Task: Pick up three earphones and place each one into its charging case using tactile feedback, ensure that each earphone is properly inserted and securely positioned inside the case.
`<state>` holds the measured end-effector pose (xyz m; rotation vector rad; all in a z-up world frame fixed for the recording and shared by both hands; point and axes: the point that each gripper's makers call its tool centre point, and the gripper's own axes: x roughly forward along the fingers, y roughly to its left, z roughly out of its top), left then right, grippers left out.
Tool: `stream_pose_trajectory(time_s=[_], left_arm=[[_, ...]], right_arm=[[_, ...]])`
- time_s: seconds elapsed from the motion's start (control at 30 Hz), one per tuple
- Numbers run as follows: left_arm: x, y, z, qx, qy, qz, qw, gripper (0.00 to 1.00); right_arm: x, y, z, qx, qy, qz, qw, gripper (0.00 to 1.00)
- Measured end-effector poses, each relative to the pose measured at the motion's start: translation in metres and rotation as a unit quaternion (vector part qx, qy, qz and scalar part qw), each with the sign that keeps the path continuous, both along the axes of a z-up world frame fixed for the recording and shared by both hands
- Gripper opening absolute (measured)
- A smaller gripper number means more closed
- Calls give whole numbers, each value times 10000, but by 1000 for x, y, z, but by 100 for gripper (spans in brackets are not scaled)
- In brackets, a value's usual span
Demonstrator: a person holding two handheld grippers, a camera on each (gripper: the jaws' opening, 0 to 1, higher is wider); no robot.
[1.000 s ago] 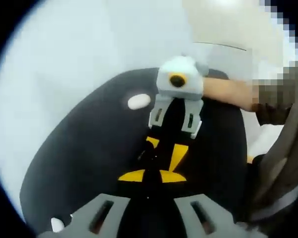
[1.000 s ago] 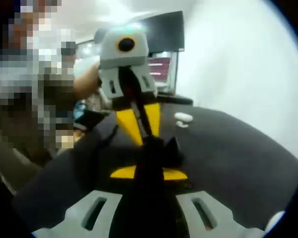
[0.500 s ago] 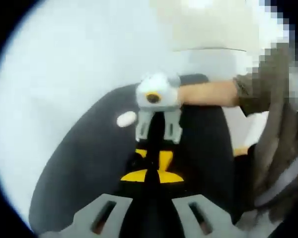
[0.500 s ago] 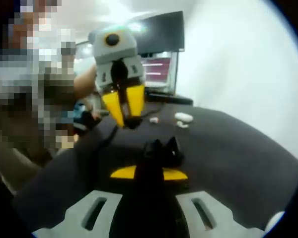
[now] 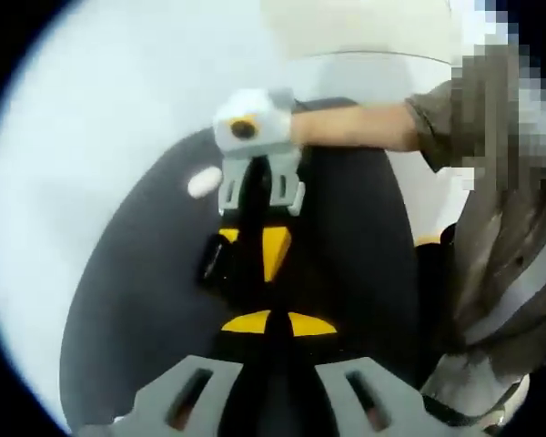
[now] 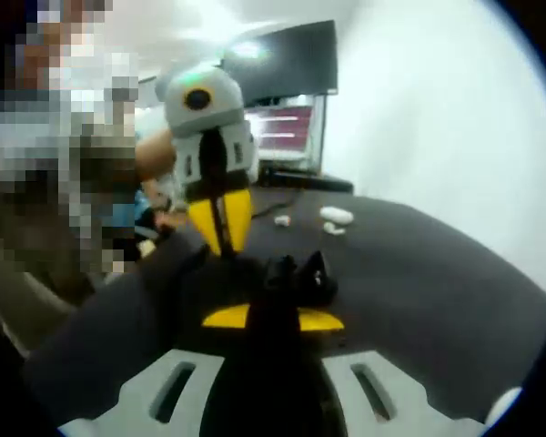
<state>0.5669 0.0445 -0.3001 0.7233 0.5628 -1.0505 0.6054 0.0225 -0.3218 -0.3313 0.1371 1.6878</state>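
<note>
1. On the dark round table (image 6: 455, 300), seen in the right gripper view, we find a black charging case (image 6: 296, 278) standing open just past the tips of our right gripper (image 6: 271, 317).
2. We see the right gripper's yellow-tipped jaws pressed together, with no gap between the tips; whether they pinch anything we cannot tell.
3. We see the left gripper (image 6: 220, 238) in the same view coming in from the left, its yellow jaws pointing down at the table just left of the case.
4. Its jaws sit almost against each other with a thin dark slit between them; we cannot tell whether an earphone is caught there.
5. Farther back on the table we see a white case (image 6: 337, 216), a small white piece (image 6: 331, 229) just in front of it, and another small white earphone (image 6: 281, 219) to its left, all apart from the black case.
6. From the left gripper view we look along our left gripper (image 5: 269, 320) at the right gripper (image 5: 255, 246), held by a hand (image 5: 346, 127) reaching in from a sleeve (image 5: 455, 100) at the right.
7. Beside the right gripper's yellow tips we see the black case (image 5: 214, 259), dark against the dark table (image 5: 136, 300).
8. A white oval case (image 5: 204, 183) lies on the table at the far side, left of the right gripper's grey body.
</note>
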Motion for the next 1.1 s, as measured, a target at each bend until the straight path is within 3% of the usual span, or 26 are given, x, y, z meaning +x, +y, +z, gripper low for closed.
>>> stream_pose_trajectory(time_s=[0.33, 0.43, 0.53, 0.6, 0.77, 0.83, 0.87, 0.9, 0.93, 1.0, 1.07, 1.1], left_arm=[[14, 27, 13, 282, -348, 488, 9978, 2], [9, 34, 4, 314, -76, 561, 9979, 1], [1, 27, -2, -183, 564, 714, 9957, 1], [0, 27, -2, -277, 711, 872, 9933, 4], [-3, 19, 4, -283, 566, 926, 9937, 11], [0, 27, -4, 107, 429, 911, 9949, 10], [3, 29, -8, 140, 424, 891, 9950, 10], [5, 30, -10, 83, 460, 883, 9950, 11], [3, 24, -12, -222, 697, 934, 9929, 11], [0, 16, -12, -557, 877, 772, 9916, 11], [-2, 7, -11, -684, 613, 286, 9954, 12], [-5, 9, -15, -625, 681, 423, 9948, 12]], right_arm=[[1, 0, 0, 2, 13, -2, 10000, 19], [1, 0, 0, 0, 16, 1, 10000, 19], [1, 0, 0, 0, 18, -1, 10000, 19], [2, 0, 0, 5, 14, -4, 10000, 19], [1, -1, 0, 5, 20, 0, 10000, 19], [1, -1, 0, 2, 19, 1, 10000, 19], [1, -1, 0, 1, 18, 0, 10000, 19], [1, -1, 0, 1, 14, -3, 10000, 19], [1, -1, 0, 3, 8, -6, 10000, 19], [1, -1, 0, 2, 5, -10, 10000, 19], [1, -1, 0, 3, 4, -10, 10000, 19], [1, -1, 0, 2, 4, -10, 10000, 19]])
